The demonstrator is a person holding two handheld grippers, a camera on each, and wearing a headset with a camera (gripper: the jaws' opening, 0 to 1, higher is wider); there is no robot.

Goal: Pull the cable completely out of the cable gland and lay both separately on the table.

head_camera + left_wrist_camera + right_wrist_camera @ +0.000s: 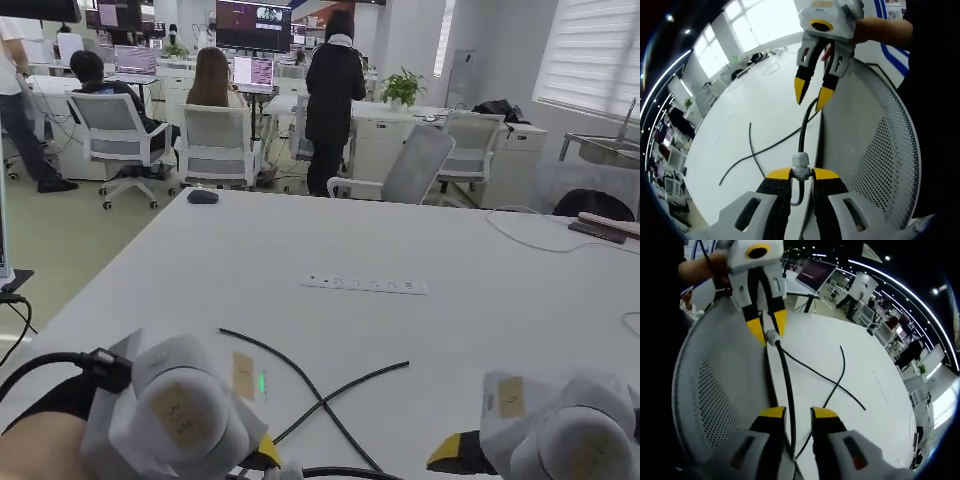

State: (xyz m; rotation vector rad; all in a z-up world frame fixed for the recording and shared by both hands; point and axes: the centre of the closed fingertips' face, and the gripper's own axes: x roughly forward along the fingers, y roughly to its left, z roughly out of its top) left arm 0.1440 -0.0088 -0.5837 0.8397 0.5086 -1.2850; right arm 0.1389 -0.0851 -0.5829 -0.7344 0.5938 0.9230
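One broad white rectangular table [450, 250] takes up the middle of the head view. One white curved perforated shell [880, 150] runs down the right of the left gripper view; what it belongs to is hard to make out.

There are two grippers, both cut off by the bottom edge of the head view. The left gripper [801, 174], rising from the bottom of its own view, has its yellow-tipped jaws pressed against the one small pale grey cable gland [801, 162], which sits pinched between the tips at lower centre. The right gripper [799, 412] has its jaws parted. The black cable [804, 132] from the gland runs up that frame to this gripper's tips and passes between them with a gap on one side, so nothing is clamped there. The cable is still seated in the gland, and the end behind the gland is hidden by the left jaws.

Two more thin black cable strands [321, 402] cross each other on the table at lower centre of the head view. Whether either joins the gland's cable cannot be told.

One flat white power strip [365, 285] lies mid-table. One small black computer mouse [202, 196] sits near the far edge at upper left
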